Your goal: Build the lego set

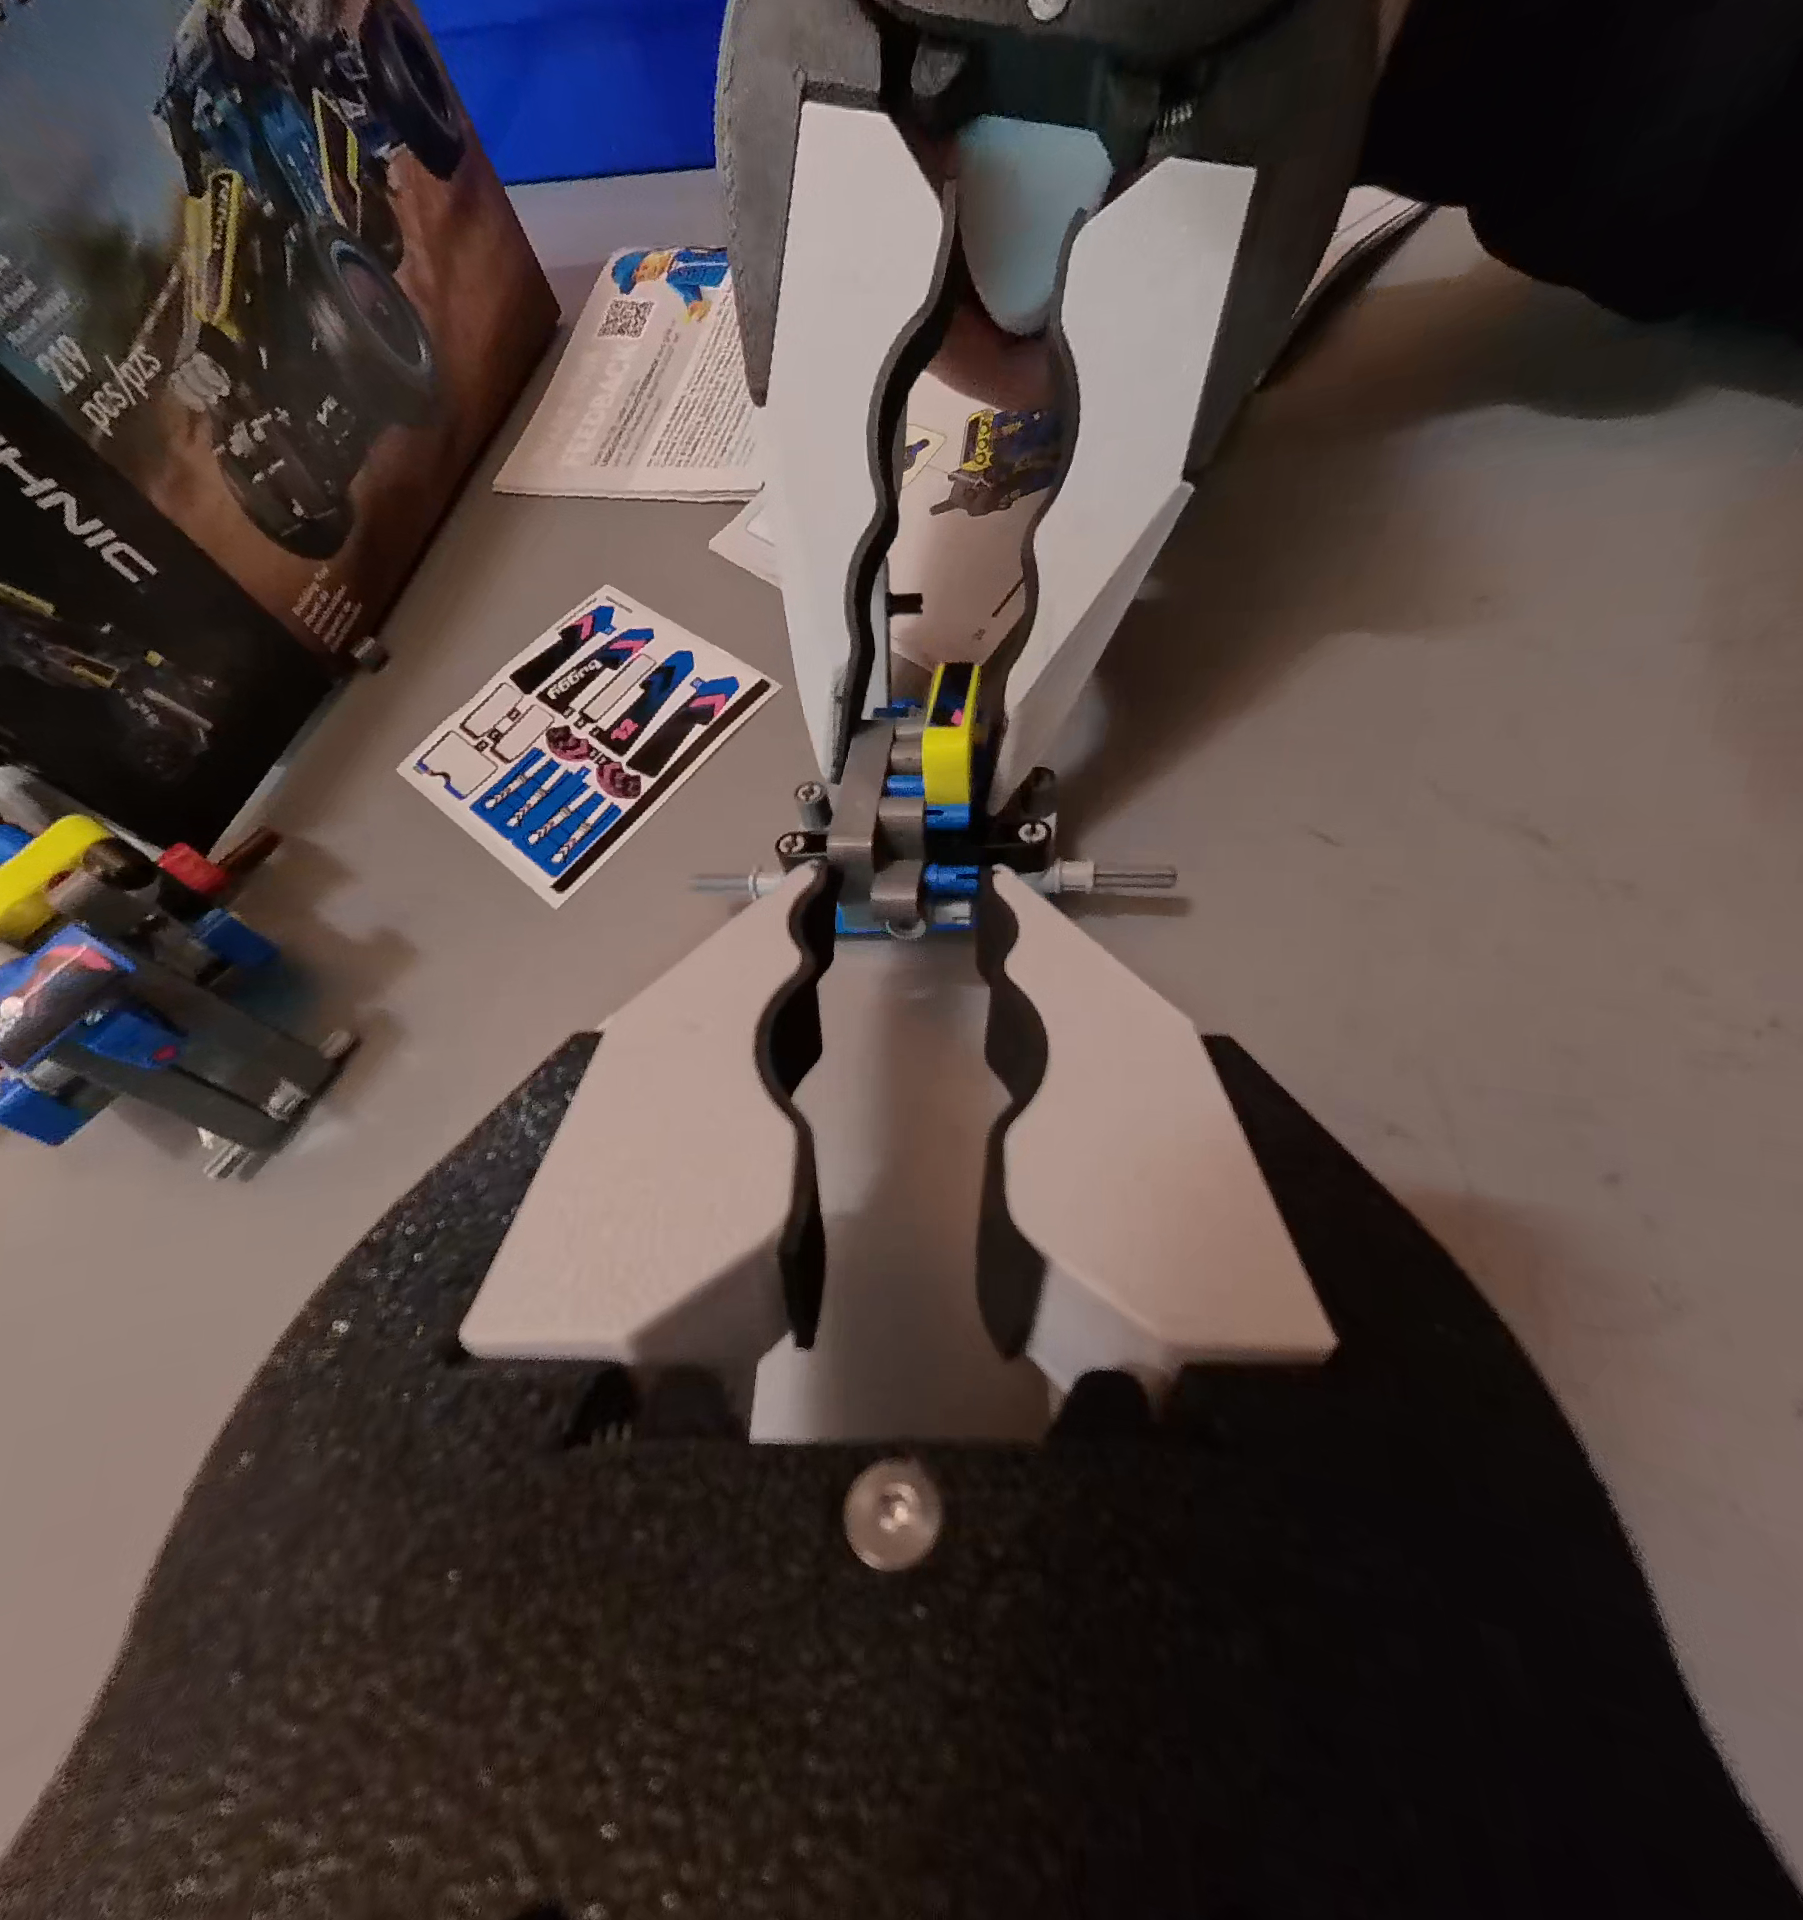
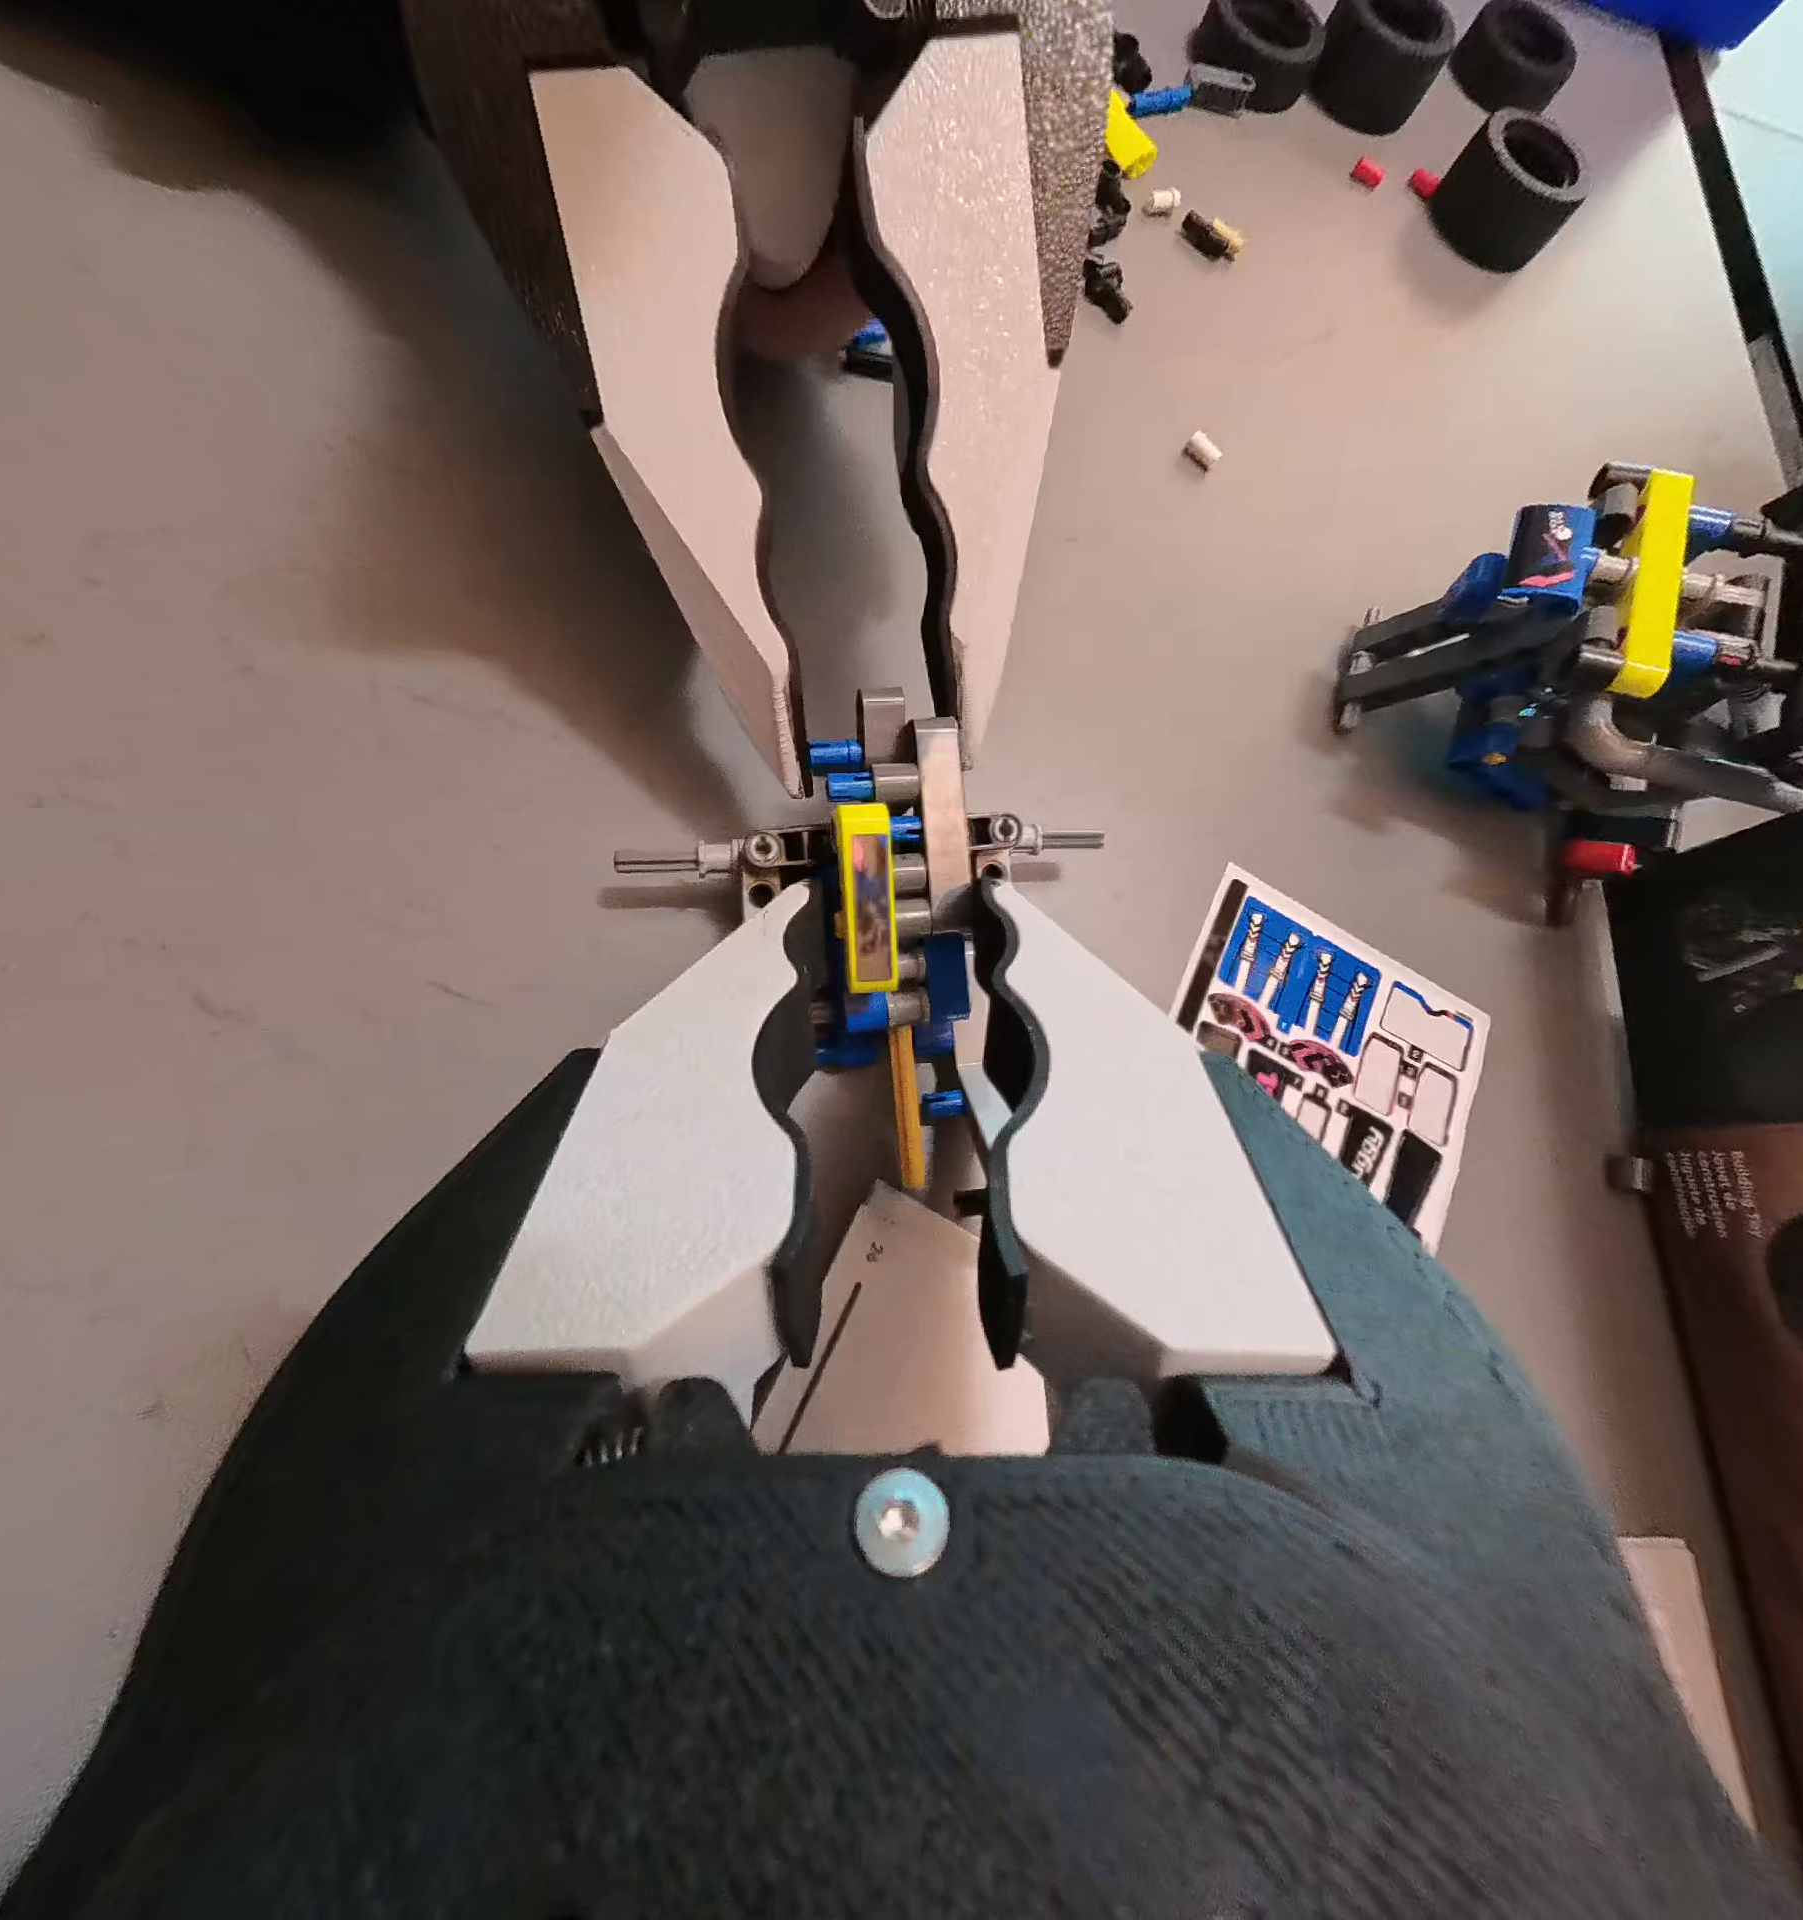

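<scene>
- Two grippers, one small lego assembly (image 1: 918, 831) pinched between them, held just over the grey tabletop (image 1: 1448, 935).
- My left gripper (image 1: 902, 894) has its jaws clamped on the near end of the assembly, tips on either side of the grey and blue beams.
- My right gripper (image 2: 892, 925) comes in from the opposite side, jaws closed around the other end, where the yellow beam (image 2: 866, 899) sits.
- In the left wrist view the right gripper (image 1: 928, 717) points straight at me, nearly tip to tip with mine.
- Thin grey axles (image 2: 658, 860) stick out sideways from the assembly, one to each side, clear of both sets of jaws.
- A yellow rod (image 2: 907, 1112) runs back from the assembly between my right jaws.
- Sticker sheet (image 1: 585, 743) lies flat on the tabletop, just beside the assembly.
- Instruction pages (image 1: 658, 384) lie beyond it, partly under the right gripper.
- The set's box (image 1: 201, 312) stands at the far left in the left wrist view.
- A larger built section (image 2: 1603, 634), blue, black and yellow, rests on the tabletop well apart from the grippers.
- Four black tyres (image 2: 1396, 62) sit at the far edge, with loose pins (image 2: 1209, 234) scattered near them.
</scene>
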`<state>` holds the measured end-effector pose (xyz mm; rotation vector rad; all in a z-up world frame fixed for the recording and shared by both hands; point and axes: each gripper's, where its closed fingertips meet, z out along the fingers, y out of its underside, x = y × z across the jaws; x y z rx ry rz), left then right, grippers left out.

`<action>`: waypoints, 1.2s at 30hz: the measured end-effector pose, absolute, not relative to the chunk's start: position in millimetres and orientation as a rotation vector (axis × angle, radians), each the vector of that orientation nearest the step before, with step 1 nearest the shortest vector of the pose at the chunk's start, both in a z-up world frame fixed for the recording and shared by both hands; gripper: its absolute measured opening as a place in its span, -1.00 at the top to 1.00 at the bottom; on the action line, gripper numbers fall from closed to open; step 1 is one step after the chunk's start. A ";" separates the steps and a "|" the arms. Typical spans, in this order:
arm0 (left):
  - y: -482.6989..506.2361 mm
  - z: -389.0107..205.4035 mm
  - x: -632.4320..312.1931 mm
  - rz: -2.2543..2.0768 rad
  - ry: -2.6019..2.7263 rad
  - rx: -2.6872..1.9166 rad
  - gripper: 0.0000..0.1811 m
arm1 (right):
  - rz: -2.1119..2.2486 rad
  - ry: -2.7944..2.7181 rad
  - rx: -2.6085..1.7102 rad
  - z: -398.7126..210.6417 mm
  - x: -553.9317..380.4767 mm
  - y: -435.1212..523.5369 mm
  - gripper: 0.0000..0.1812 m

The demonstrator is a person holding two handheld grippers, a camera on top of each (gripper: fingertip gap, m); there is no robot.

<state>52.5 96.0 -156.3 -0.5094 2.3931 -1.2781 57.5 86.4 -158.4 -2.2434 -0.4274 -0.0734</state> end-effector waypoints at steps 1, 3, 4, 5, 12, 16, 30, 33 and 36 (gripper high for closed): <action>95.7 -156.0 51.9 -1.276 2.389 -0.498 0.74 | -0.068 -0.427 -2.234 -158.4 56.9 86.1 0.71; 95.0 -155.5 50.4 -1.267 2.379 -0.470 0.74 | -0.072 -0.444 -2.216 -158.3 54.9 85.6 0.72; 94.8 -155.4 50.0 -1.260 2.376 -0.464 0.74 | -0.078 -0.457 -2.211 -158.3 54.0 85.2 0.72; 94.5 -155.2 49.6 -1.259 2.375 -0.464 0.74 | -0.083 -0.461 -2.209 -158.3 53.7 85.0 0.72; 93.9 -154.6 49.2 -1.291 2.385 -0.521 0.75 | -0.040 -0.450 -2.203 -158.2 52.6 84.2 0.72; 93.5 -154.3 49.6 -1.287 2.381 -0.526 0.76 | -0.030 -0.445 -2.198 -158.0 52.9 84.0 0.72; 91.1 -154.9 44.0 -1.326 2.419 -0.497 0.65 | -0.024 -0.409 -2.195 -156.9 55.7 85.0 0.68; 92.7 -155.5 43.4 -1.312 2.414 -0.497 0.57 | -0.036 -0.400 -2.204 -158.0 57.3 85.1 0.63; 94.7 -154.9 43.7 -1.306 2.400 -0.507 0.56 | -0.057 -0.397 -2.206 -159.0 58.0 85.2 0.61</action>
